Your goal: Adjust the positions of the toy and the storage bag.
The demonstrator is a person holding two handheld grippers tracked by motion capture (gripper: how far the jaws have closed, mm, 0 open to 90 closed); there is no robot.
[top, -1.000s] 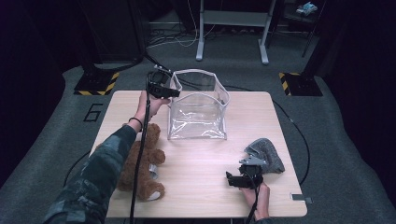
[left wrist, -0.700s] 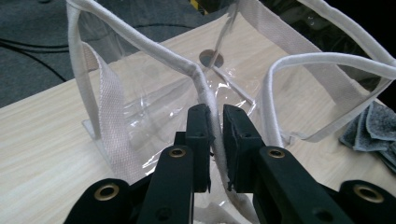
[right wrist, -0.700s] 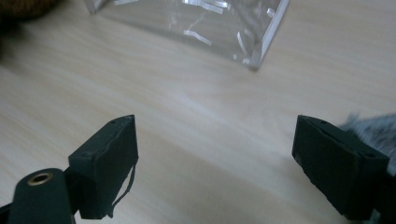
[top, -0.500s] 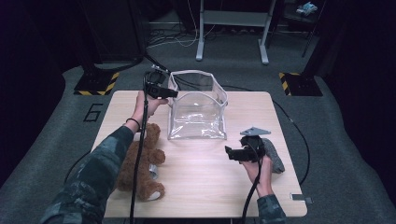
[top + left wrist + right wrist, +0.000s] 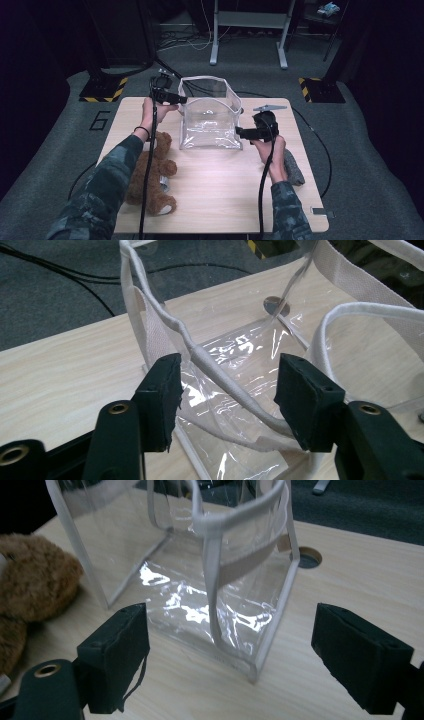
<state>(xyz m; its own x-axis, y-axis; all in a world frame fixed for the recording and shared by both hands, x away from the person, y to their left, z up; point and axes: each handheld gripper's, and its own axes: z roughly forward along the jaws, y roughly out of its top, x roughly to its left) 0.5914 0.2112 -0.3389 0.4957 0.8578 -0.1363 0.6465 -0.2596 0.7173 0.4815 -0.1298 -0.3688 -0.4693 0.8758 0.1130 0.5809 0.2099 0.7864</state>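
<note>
Toward the table's far edge stood the clear tote bag, between my tongs. My left gripper, jaws just parting, straddled its left rim unpinched; my right gripper gaped at its near right corner.

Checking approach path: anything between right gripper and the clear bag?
Nothing: in the right gripper view, bare table separates the open right gripper from the clear bag.
</note>
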